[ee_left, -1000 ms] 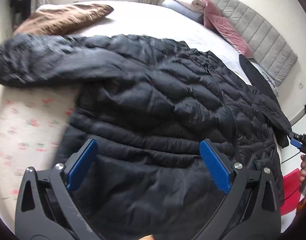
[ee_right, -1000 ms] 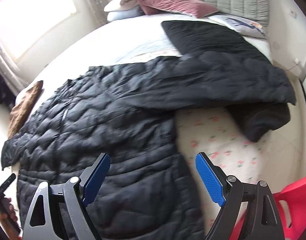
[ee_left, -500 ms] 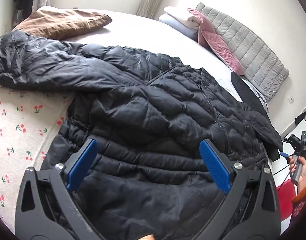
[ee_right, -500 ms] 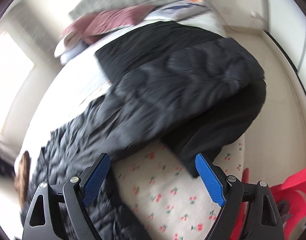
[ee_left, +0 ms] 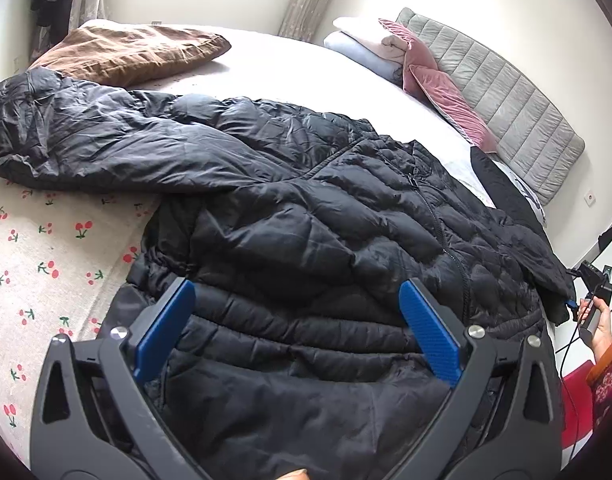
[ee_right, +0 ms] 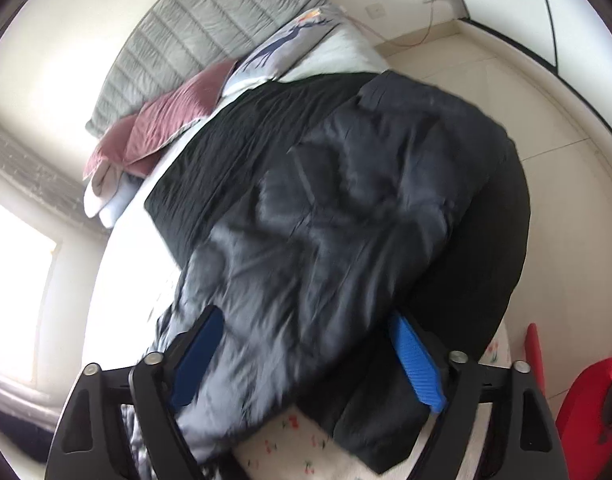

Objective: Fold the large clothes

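Left wrist view: black puffer jacket (ee_left: 306, 220) spreads beyond both grippers' wide-apart, empty jaws.

The jacket (ee_left: 306, 216) lies spread across the bed (ee_left: 286, 56), one sleeve (ee_left: 86, 148) reaching out toward 10 o'clock. Behind that sleeve, at 11 o'clock, sits a cushion (ee_left: 130, 50). At 1 o'clock pillows (ee_left: 433, 80) lean on the headboard (ee_left: 501, 96) — the other sleeve (ee_right: 345, 216) lies on a dark cloth (ee_right: 242, 148).
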Demonstrator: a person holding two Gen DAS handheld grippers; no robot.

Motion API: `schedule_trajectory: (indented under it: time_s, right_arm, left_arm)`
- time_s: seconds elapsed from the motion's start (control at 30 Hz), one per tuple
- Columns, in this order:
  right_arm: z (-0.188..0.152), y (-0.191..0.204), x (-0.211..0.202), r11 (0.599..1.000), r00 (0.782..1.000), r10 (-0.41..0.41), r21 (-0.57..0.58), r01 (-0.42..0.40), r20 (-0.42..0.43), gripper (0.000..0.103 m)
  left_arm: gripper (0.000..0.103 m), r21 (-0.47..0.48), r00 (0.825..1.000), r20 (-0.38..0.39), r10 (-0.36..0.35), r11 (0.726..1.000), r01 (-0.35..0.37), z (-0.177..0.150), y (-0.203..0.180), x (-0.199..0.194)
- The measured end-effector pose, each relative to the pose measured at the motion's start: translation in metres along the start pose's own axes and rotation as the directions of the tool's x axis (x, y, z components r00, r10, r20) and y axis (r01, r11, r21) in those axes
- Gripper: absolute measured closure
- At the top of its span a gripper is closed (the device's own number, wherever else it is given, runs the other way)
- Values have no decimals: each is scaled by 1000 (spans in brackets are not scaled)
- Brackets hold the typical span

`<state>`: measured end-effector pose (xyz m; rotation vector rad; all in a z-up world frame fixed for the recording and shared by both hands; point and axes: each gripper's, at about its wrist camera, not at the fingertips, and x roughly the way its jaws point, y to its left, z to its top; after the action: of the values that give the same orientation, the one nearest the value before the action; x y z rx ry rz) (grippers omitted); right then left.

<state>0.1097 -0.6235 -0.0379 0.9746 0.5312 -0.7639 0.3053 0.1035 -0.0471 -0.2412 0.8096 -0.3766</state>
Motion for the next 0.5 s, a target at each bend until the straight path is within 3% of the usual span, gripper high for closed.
schedule_trajectory:
  time_s: [0.07, 0.13, 0.2, 0.4, 0.5]
  right_arm:
    - [4, 1, 5, 1000, 1000, 7, 13, -7, -12, 58]
    - [8, 2, 8, 999, 999, 31, 30, -30, -25, 78]
    - [10, 7, 2, 997, 998, 65, 39, -64, -10, 91]
    - [13, 52, -36, 988, 991, 112, -112, -103, 77, 96]
    - [8, 95, -66, 963, 979, 176, -225, -149, 104, 96]
  left_arm:
    - [1, -2, 1000, 1, 0, 1000, 0, 0, 2, 1]
    - [1, -5, 1000, 2, 4, 1000, -4, 0, 4, 1]
    - [1, -11, 1000, 1, 3, 1000, -3, 1, 6, 1]
    - [1, -45, 1000, -8, -12, 999, 12, 3, 12, 1]
    - [1, -49, 1000, -5, -12, 999, 11, 4, 12, 0]
